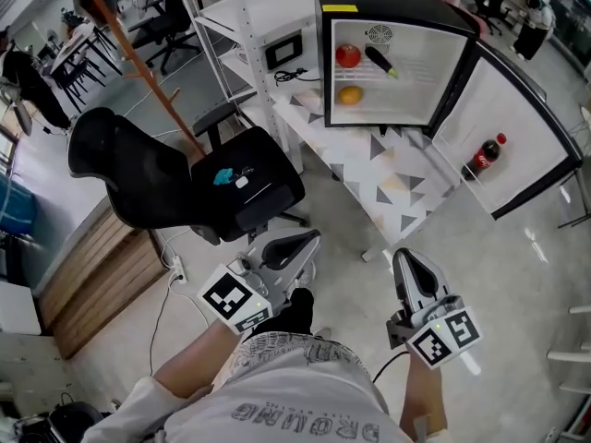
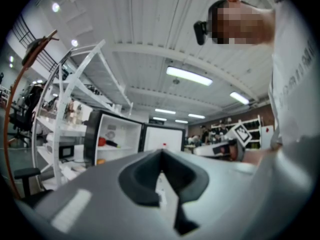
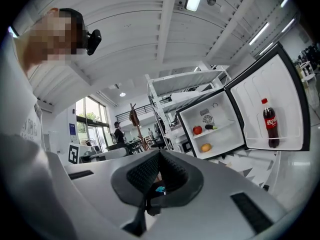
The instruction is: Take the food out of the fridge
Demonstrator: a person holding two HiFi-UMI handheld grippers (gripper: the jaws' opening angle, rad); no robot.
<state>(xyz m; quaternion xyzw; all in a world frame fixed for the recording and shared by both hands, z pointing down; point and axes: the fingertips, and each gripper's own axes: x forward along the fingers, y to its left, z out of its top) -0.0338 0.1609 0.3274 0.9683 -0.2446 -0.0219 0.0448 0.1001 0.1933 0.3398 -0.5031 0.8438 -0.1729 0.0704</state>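
A black mini fridge [image 1: 397, 7] stands open on a low white table [image 1: 406, 187] ahead of me. On its upper shelf lie a red fruit [image 1: 348, 55] and a dark eggplant [image 1: 380, 61]; an orange [image 1: 349, 94] sits below them. A cola bottle [image 1: 487, 156] stands in the open door [image 1: 517, 127]. My left gripper [image 1: 309, 238] and right gripper [image 1: 404, 257] hang low in front of me, well short of the fridge, both shut and empty. The right gripper view shows the red fruit [image 3: 197, 130], the orange [image 3: 205, 147] and the bottle [image 3: 270, 123] beyond the shut jaws.
A black office chair [image 1: 185, 178] with a small blue object on its seat stands left of the table, close to my left gripper. White shelving [image 1: 240, 26] rises behind it, beside a slanting wooden pole [image 1: 138, 63]. A wooden platform [image 1: 102, 275] and a cable lie at the left.
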